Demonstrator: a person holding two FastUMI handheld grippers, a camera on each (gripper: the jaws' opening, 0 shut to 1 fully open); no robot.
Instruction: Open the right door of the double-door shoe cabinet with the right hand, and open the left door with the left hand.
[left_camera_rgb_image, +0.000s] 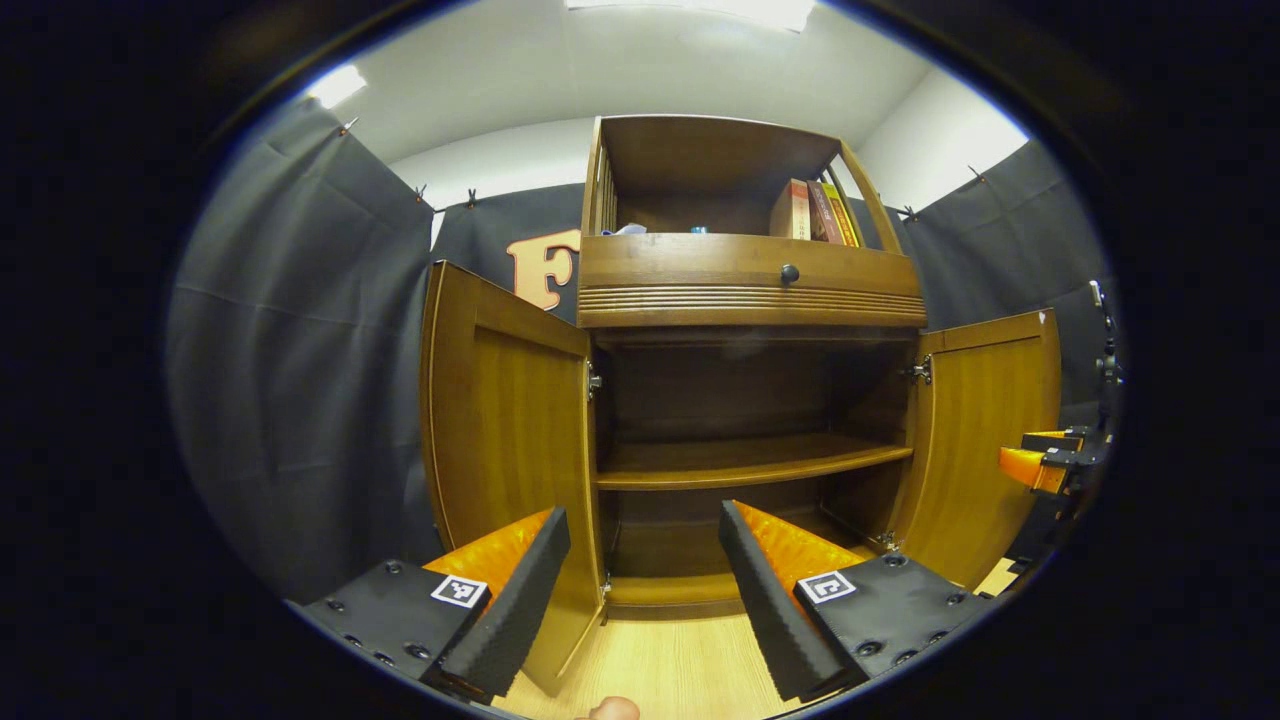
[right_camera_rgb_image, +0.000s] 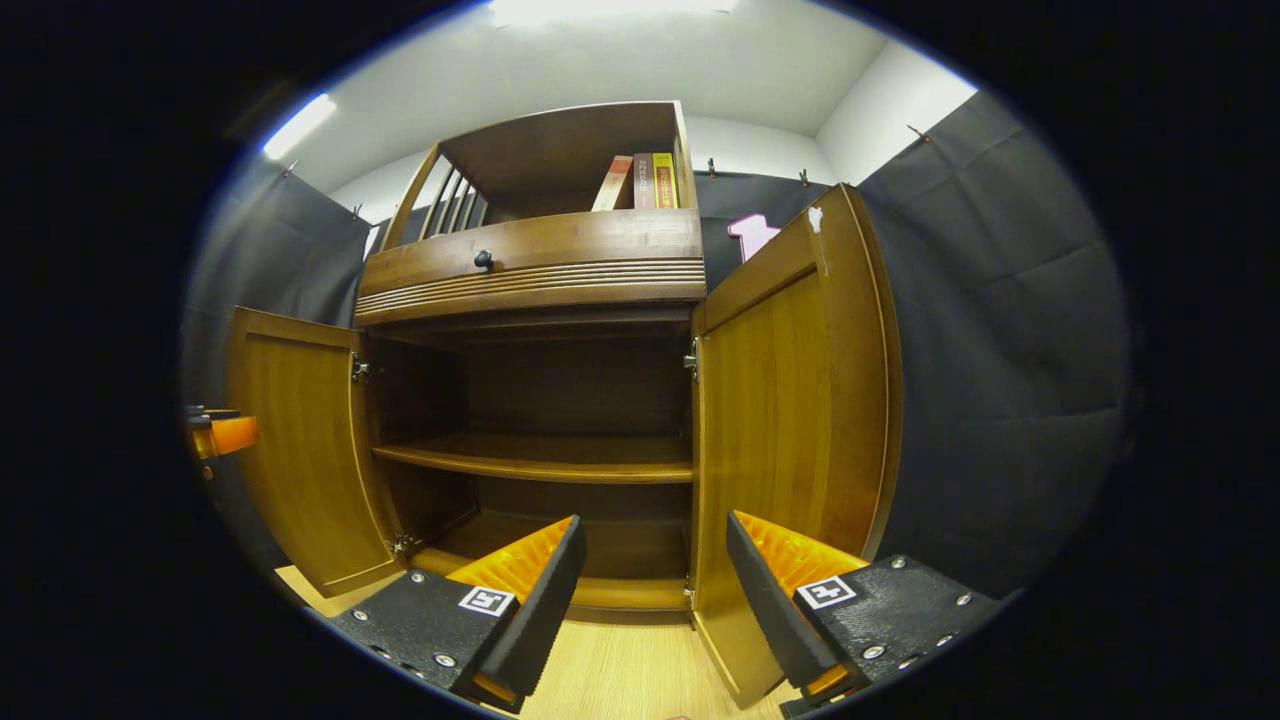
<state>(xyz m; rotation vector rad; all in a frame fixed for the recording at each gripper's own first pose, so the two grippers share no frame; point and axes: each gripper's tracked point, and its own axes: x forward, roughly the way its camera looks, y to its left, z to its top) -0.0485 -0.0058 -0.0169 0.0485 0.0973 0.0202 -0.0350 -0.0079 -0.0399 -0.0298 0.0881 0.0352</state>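
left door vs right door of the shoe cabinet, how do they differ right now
The left door hangs on hinges at the cabinet's left edge and swings out leftward; the right door hinges at the right edge and swings rightward. The right door carries a small white mark at its top outer corner; the left door shows none. Both are the same brown wood, panelled, and stand wide open.

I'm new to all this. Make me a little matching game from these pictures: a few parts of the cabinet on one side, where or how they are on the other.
Things:
1. left door
2. books
3. round knob
4. middle shelf

States or places:
A. bare, inside the lower compartment
B. swung open
C. on the drawer front
D. standing in the top compartment

Pairs: 1-B, 2-D, 3-C, 4-A
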